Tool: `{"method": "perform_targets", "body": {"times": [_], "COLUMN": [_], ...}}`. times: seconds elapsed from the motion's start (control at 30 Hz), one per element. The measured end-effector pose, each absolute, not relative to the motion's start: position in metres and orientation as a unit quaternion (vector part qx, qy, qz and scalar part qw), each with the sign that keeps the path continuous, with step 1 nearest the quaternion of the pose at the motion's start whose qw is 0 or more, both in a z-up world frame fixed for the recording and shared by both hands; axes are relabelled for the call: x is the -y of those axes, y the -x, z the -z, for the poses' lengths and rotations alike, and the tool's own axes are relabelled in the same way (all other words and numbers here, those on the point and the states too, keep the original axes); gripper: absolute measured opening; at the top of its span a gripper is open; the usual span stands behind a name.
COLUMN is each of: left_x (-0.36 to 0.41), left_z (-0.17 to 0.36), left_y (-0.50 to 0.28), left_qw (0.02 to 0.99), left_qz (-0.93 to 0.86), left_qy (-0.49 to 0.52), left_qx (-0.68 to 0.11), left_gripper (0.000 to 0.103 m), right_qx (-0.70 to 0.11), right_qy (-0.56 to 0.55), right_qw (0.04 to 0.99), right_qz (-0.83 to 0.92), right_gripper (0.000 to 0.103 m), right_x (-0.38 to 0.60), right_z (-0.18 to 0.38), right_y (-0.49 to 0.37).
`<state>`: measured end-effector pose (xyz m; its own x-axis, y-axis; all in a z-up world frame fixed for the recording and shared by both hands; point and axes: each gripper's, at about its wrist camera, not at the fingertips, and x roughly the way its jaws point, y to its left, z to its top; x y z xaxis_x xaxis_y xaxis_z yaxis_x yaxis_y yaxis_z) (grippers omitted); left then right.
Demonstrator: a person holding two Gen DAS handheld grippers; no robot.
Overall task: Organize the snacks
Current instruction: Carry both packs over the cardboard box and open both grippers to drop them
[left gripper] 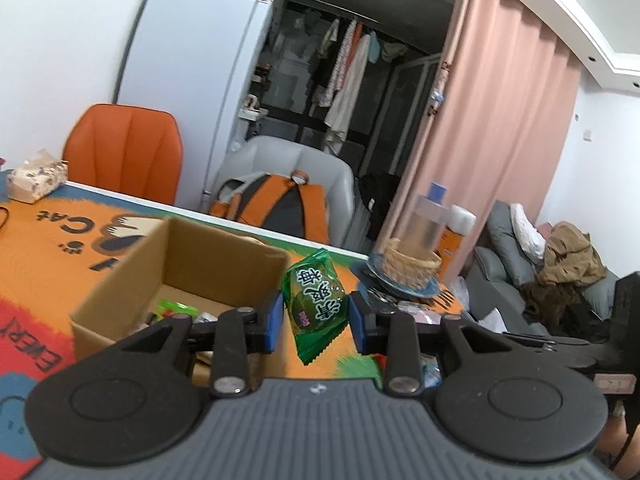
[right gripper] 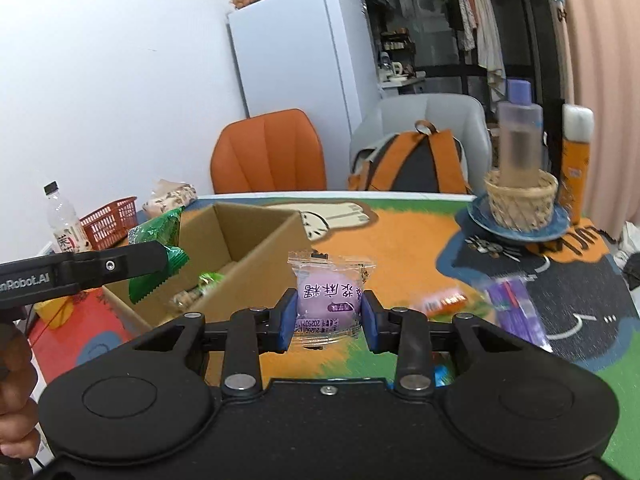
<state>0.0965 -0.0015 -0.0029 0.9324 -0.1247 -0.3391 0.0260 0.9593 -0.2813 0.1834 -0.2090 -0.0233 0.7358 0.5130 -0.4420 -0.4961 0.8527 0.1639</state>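
Table mat [right gripper: 420,240] bears cardboard box [right gripper: 248,240], basket [right gripper: 520,200]

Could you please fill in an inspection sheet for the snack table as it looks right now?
Surface: table under a colourful cartoon mat.
Job's things: open cardboard box holding a few snacks; green snack packet; purple snack packet.
Clutter: wicker basket on a blue plate, red basket, water bottle.
Grippers: left gripper shut on the green packet; right gripper shut on the purple packet.
Cables: nothing seen.
Surroundings: orange chair, fridge.
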Motion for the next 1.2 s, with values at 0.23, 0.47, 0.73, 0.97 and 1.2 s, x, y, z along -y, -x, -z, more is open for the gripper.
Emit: {"method": "perform_targets", "body": {"times": [0.23,0.47,0.73,0.97,1.2], "left_x": [-0.034,-0.057,-0.066,-0.071,-0.081], "left_z": [-0.001,-0.001,-0.004,0.002,0.01], "left_y": [-0.106,-0.123,-0.15,-0.182,-0.165], "left_qw": [0.974,0.972,0.972,0.97,0.967], "left_qz": [0.007,-0.015,-0.023,-0.048,-0.056], "left_qy": [0.146,0.147,0.136,0.118,0.143], "left_qx": [-0.173,-0.182,-0.19,-0.209,-0.203], "left_gripper": [0.033,0.033,0.033,0.044,0.074], "right_qx": [-0.234,-0.228,-0.227,-0.231,-0.239], "right_qy": [-0.012,-0.007,0.001,-0.007,-0.007], "right_qw": [0.93,0.927,0.923,0.922,0.918], "right_qz": [-0.283,-0.297,-0.31,-0.312,-0.316], "right_gripper": [0.034,0.035,0.035,0.035,0.035], "right_x": [0.184,0.158,0.133,0.12,0.11], "right_z": [0.015,0.008,0.003,0.002,0.007], "right_y": [-0.189,-0.197,-0.212,-0.224,-0.23]}}
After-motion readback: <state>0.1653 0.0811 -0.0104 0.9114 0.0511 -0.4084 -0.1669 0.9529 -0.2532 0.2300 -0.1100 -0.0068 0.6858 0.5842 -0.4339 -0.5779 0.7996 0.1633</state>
